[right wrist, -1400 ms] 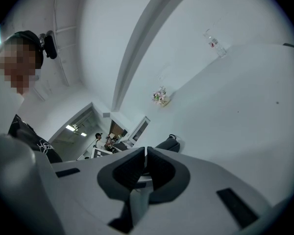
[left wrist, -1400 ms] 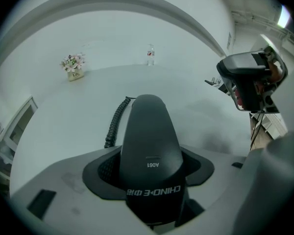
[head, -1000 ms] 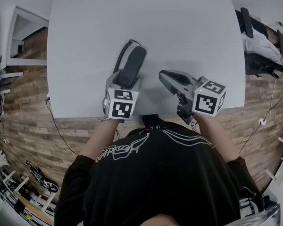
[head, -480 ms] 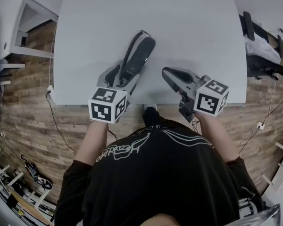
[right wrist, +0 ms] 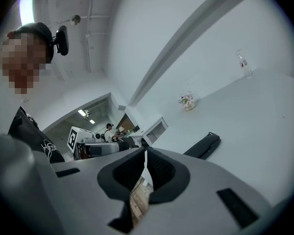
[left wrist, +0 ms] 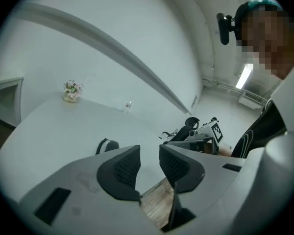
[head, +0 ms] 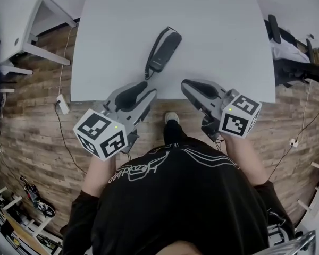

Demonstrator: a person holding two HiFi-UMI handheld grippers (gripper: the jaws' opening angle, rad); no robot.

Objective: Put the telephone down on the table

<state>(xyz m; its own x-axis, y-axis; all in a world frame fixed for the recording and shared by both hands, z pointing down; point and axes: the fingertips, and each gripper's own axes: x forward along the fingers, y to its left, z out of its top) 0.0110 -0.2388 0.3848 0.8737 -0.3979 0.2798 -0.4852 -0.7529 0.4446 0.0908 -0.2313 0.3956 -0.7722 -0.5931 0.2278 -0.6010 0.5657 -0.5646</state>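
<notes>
head view | telephone (head: 164, 51) lies flat mid-counter (head: 223, 31), untouched | left hand-held gripper (head: 148, 92) at near edge, jaws closing on nothing | right hand-held gripper (head: 187, 85) pinched together, empty | judged: placed; back away without snagging cord (head: 149, 70)

Wood-plank floor (head: 32, 116) showing on both sides. White shelf unit (head: 21, 31) standing at left. White power strip (head: 63, 104) lying on floor, cable trailing from it. Black office chair (head: 276, 31) standing at right, white cloth (head: 290, 49) lying beside it. Shoe (head: 171, 117) resting on floor. Small flower arrangement (left wrist: 71, 90) standing near far wall. Clear bottle (left wrist: 128, 105) standing upright, well apart from arrangement. Ceiling light (left wrist: 244, 76) glowing. Person in cap (right wrist: 109, 128) standing in background room.
</notes>
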